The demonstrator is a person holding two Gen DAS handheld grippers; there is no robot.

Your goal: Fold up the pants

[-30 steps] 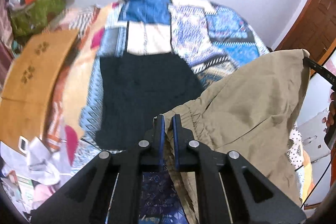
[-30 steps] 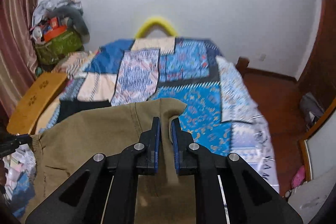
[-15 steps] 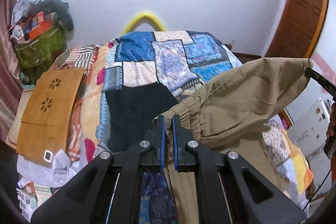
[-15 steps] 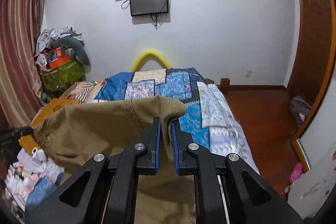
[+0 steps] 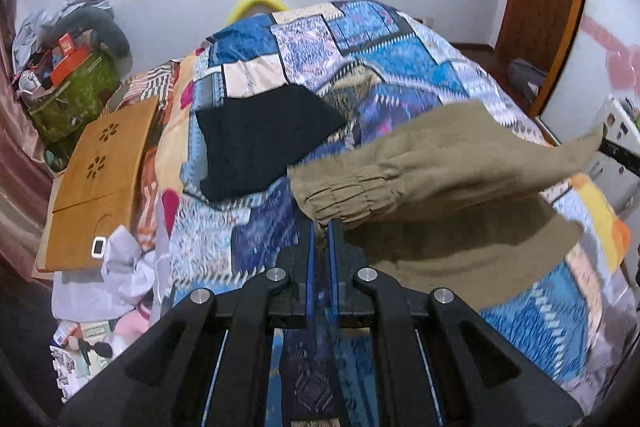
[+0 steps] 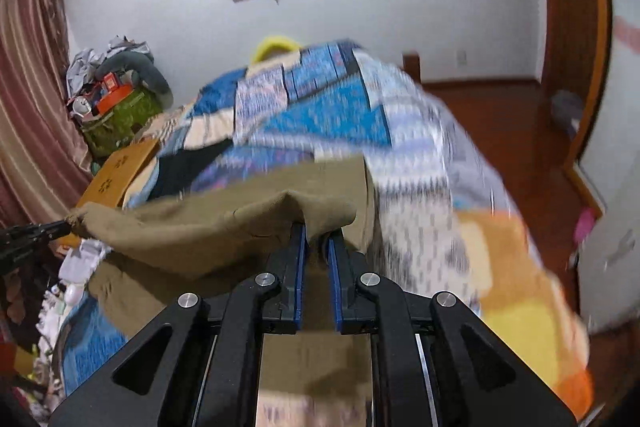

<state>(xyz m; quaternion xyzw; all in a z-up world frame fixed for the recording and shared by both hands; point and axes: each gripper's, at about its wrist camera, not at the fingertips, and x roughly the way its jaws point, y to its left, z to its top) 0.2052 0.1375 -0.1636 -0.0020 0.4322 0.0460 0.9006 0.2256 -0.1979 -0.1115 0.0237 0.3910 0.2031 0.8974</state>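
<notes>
Khaki pants [image 5: 452,163] hang stretched in the air between the two tools, with the gathered elastic waistband pinched at both ends. The left gripper [image 5: 321,227] has its jaws closed on the bunched corner of the band directly ahead of it, and from there the cloth runs off to the right. The right gripper [image 6: 317,235] has its jaws clamped on the opposite corner, and from there the cloth runs off to the left. So the band's long axis lies crosswise between the jaws, level with them, while the legs drape below and forward onto the patchwork bedspread [image 5: 400,59]. Neither hand looks nearer the bed; laying the garment flat probably calls for both to lower together.
</notes>
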